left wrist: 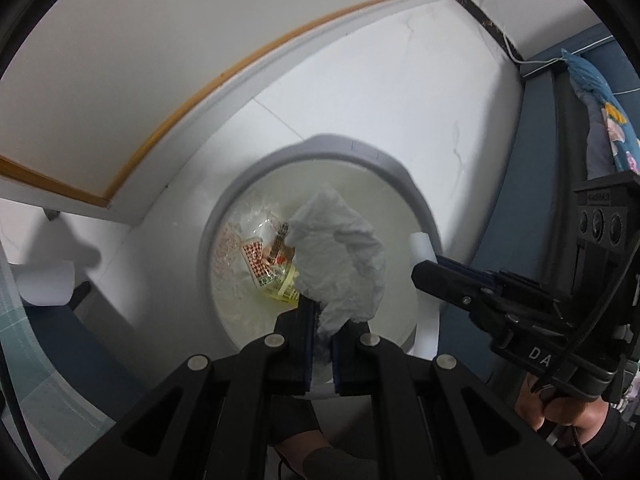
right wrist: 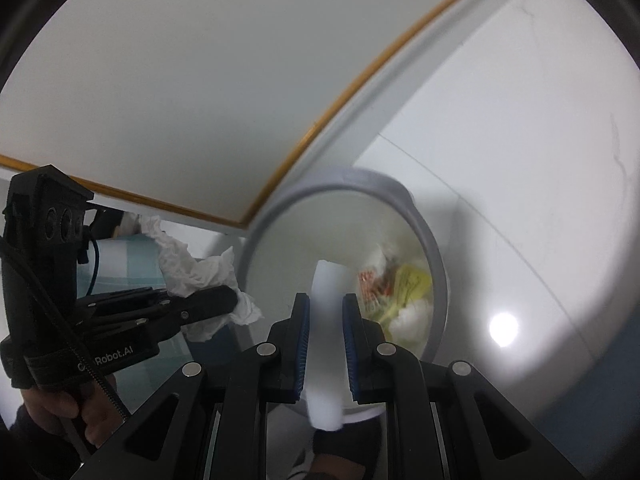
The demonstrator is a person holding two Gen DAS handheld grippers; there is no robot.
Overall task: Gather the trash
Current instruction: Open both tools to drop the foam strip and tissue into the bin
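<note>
A round grey-rimmed trash bin [left wrist: 400, 178] stands on the white floor, with wrappers [left wrist: 260, 264] lying inside. My left gripper [left wrist: 322, 312] is shut on a crumpled white tissue [left wrist: 340, 252] that hangs over the bin's opening. In the left wrist view my right gripper [left wrist: 420, 268] comes in from the right over the bin's rim, holding a white foam strip [left wrist: 420, 246]. The right wrist view shows that gripper [right wrist: 326, 300] shut on the white foam strip [right wrist: 326, 320] above the bin [right wrist: 436, 256]. The left gripper [right wrist: 234, 300] with its tissue [right wrist: 188, 268] appears at the left there.
A white tabletop with a wooden edge [left wrist: 168, 120] overhangs the bin at the upper left. Dark blue furniture [left wrist: 516, 184] with a patterned cloth [left wrist: 612, 132] stands at the right. A white roll [left wrist: 48, 284] lies at the left. A hand [left wrist: 560, 412] holds the right tool.
</note>
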